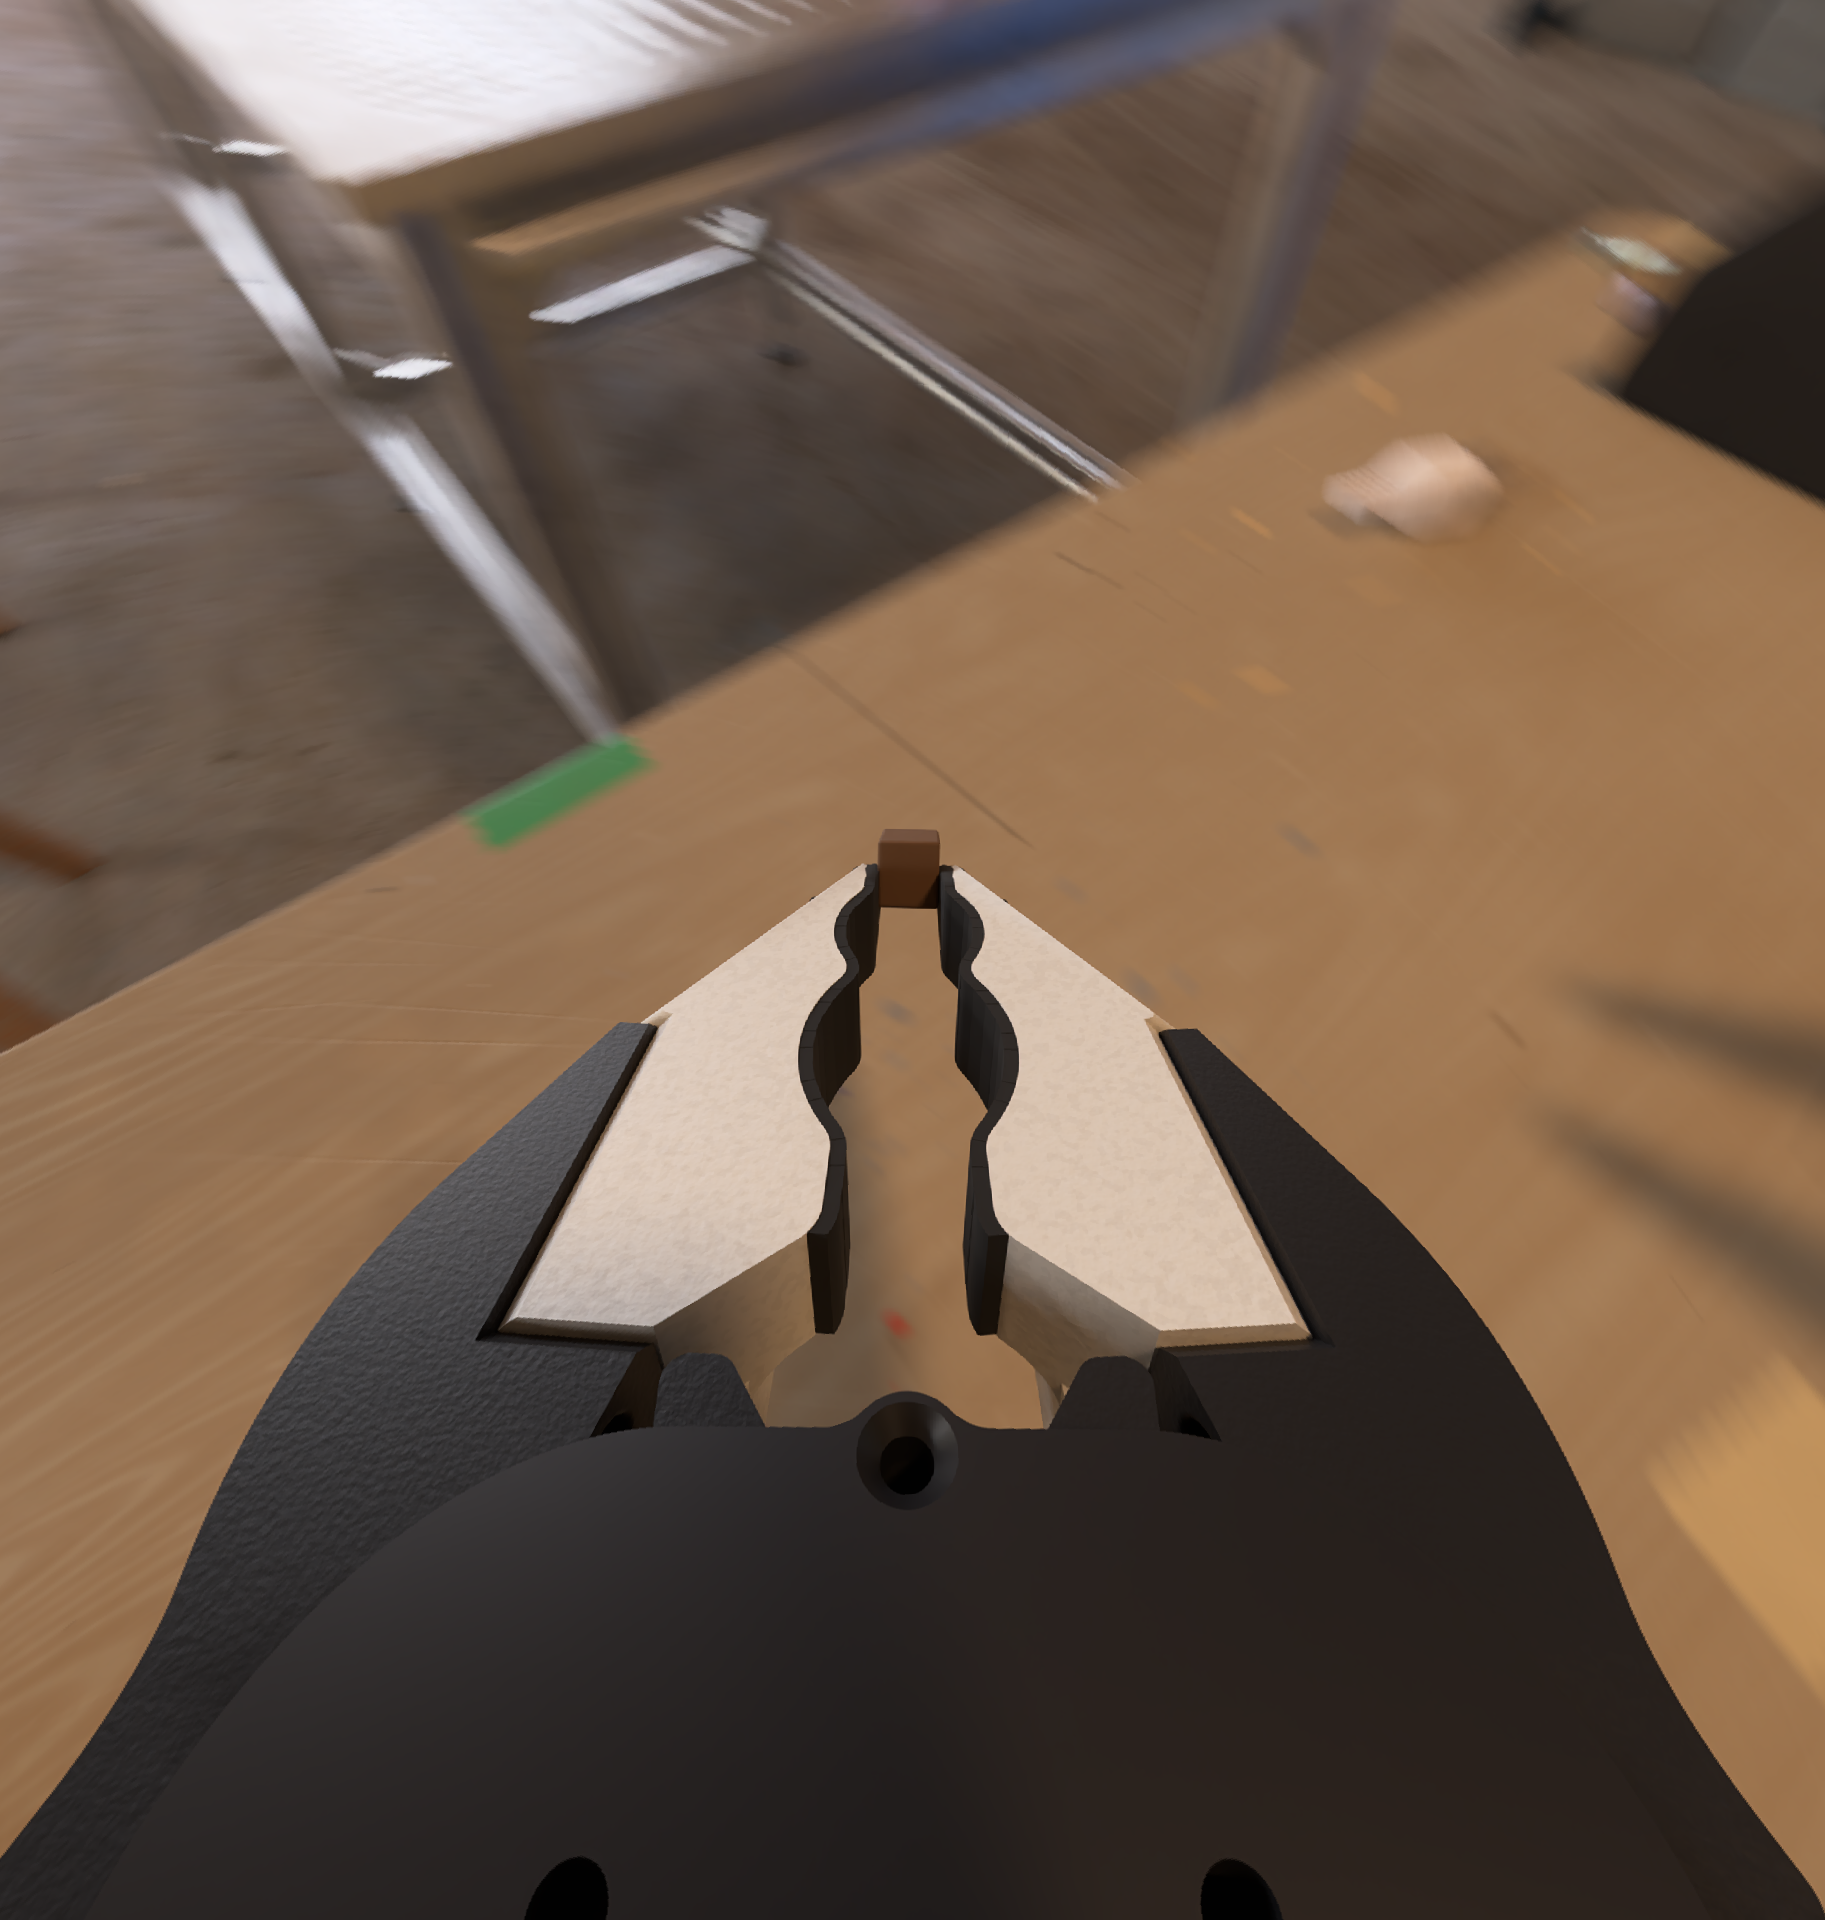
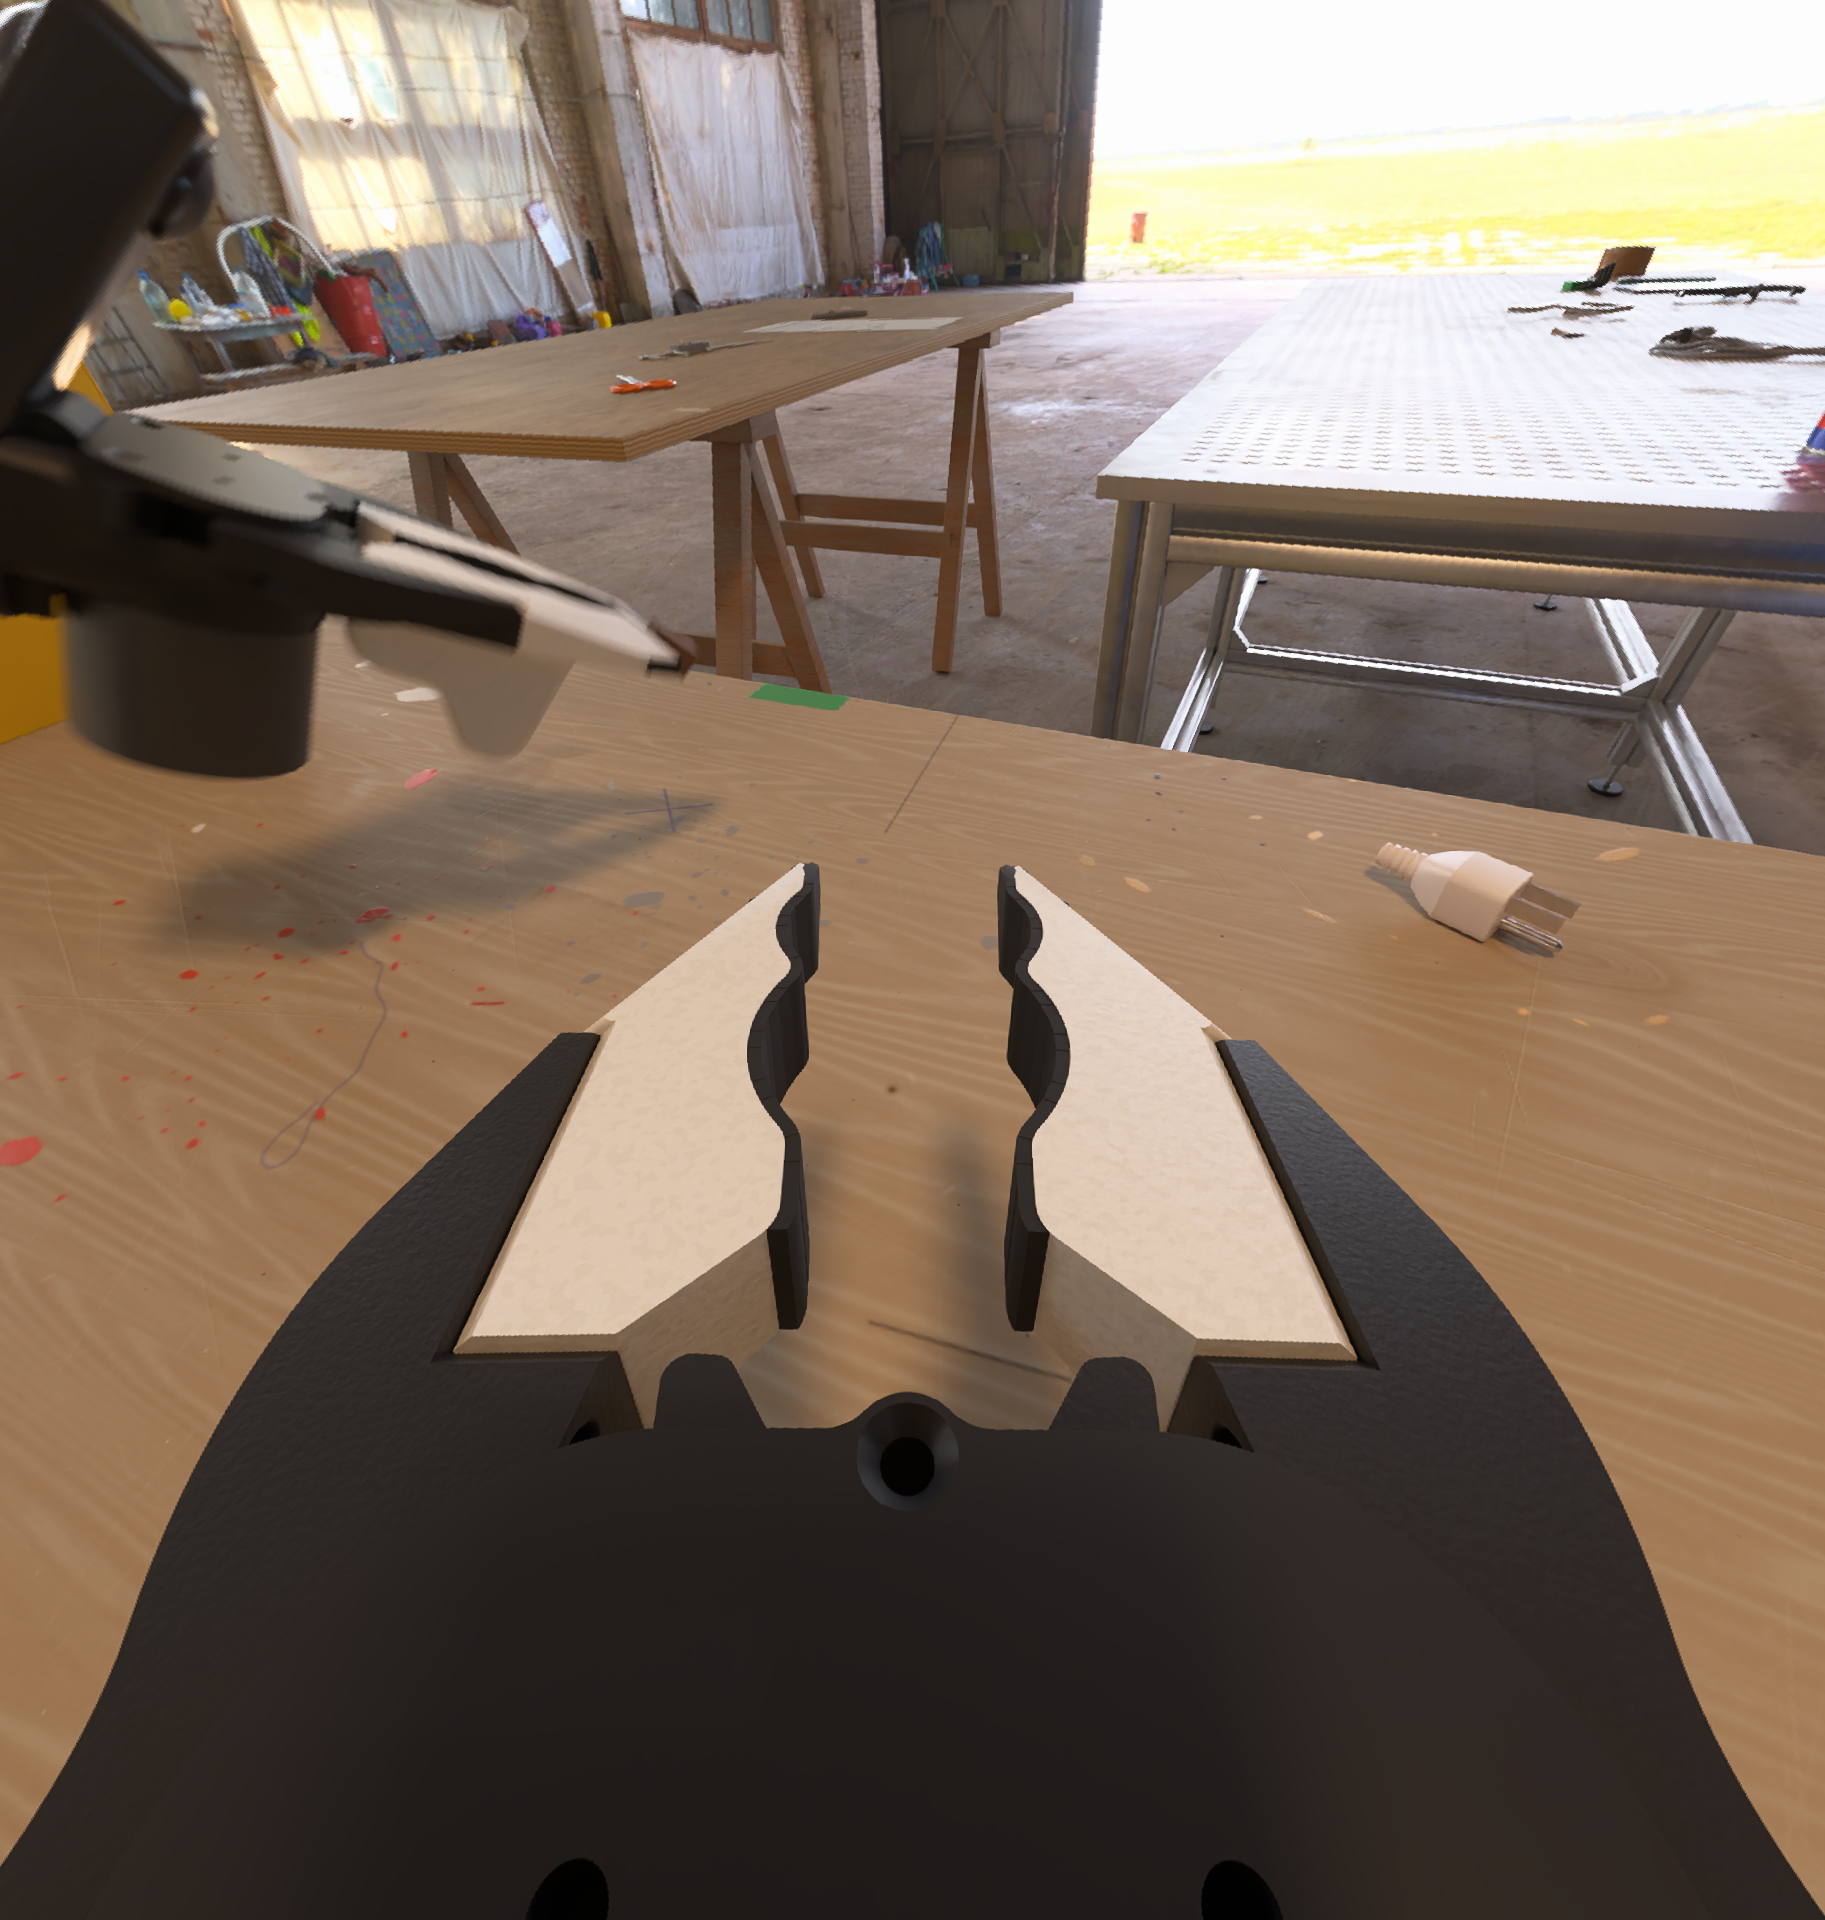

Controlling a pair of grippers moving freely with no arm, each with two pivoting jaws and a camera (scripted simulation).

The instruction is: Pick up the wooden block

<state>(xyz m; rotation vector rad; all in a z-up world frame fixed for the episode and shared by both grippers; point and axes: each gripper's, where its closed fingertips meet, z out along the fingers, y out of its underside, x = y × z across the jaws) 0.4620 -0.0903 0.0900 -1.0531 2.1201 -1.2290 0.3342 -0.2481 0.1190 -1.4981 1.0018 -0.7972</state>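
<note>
The wooden block (image 1: 908, 864) is a small brown cube pinched between the tips of my left gripper (image 1: 908, 889), which is shut on it and holds it above the wooden table (image 1: 1303, 831). In the right wrist view the left gripper (image 2: 669, 657) hangs in the air at the upper left, its shadow on the table below, with a sliver of the block (image 2: 686, 650) at its tip. My right gripper (image 2: 908, 883) is open and empty, low over the table (image 2: 1303, 1091).
A white plug (image 2: 1469, 891) lies on the table at the right; it also shows blurred in the left wrist view (image 1: 1417, 486). Green tape (image 2: 799, 696) marks the table's far edge. Beyond stand a trestle table (image 2: 617, 390) and a metal table (image 2: 1459, 436).
</note>
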